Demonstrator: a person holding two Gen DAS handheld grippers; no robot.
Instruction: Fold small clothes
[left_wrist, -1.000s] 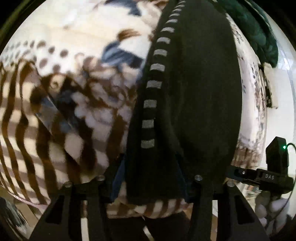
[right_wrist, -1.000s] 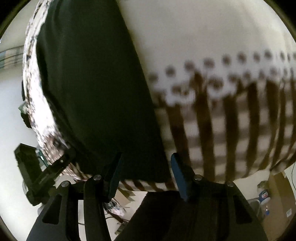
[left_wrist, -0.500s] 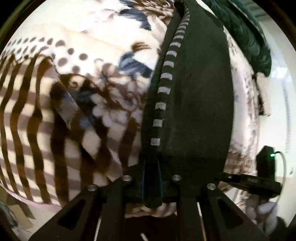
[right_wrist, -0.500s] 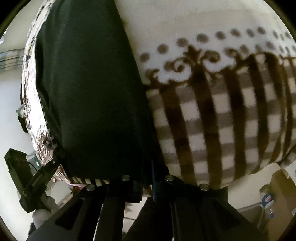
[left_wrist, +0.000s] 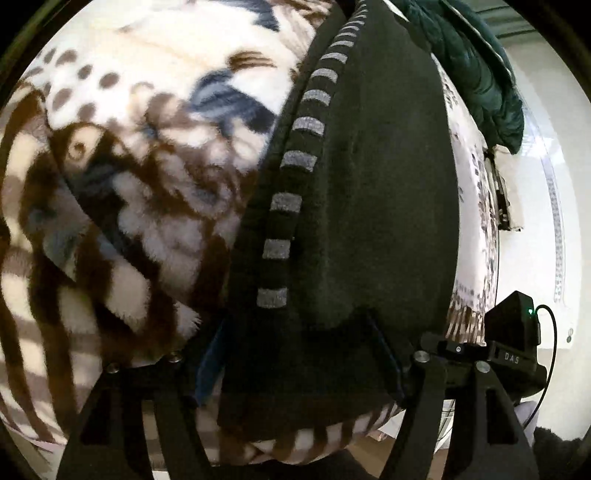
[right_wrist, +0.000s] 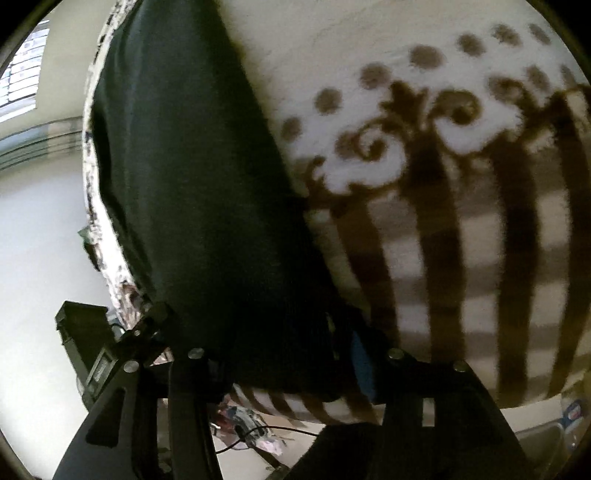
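**Both grippers let go of the near hem: release after a pinch**

Nearest the lenses, my left gripper (left_wrist: 299, 354) stands with its fingers spread wide; half a second ago they were pinched together on the near edge of the dark garment (left_wrist: 369, 221). That edge now lies slack between the fingers, draped over the front of the patterned blanket (left_wrist: 129, 221), and nothing is gripped. My right gripper (right_wrist: 280, 354) shows the same change: clenched on the cloth a moment ago, released now, with the garment's near corner (right_wrist: 207, 221) resting loose between its fingers and one blue pad (right_wrist: 360, 360) exposed to the right.

Ahead of the left gripper the garment runs away from me as a long, narrow, flat shape. A band of grey dashes (left_wrist: 291, 206) marks its left margin. To the right of the left tool I see the other gripper's body with its green light (left_wrist: 517, 332).

Further ahead of the right gripper, bare blanket with brown stripes and dots (right_wrist: 443, 184) fills the field to the right of the garment. Beyond the left gripper, at the far right, a dark green quilted item (left_wrist: 476, 62) lies on the bed.

I judge that a fold or a straightening tug is just finished and the cloth has been set down. The next grasp likely belongs at another edge.
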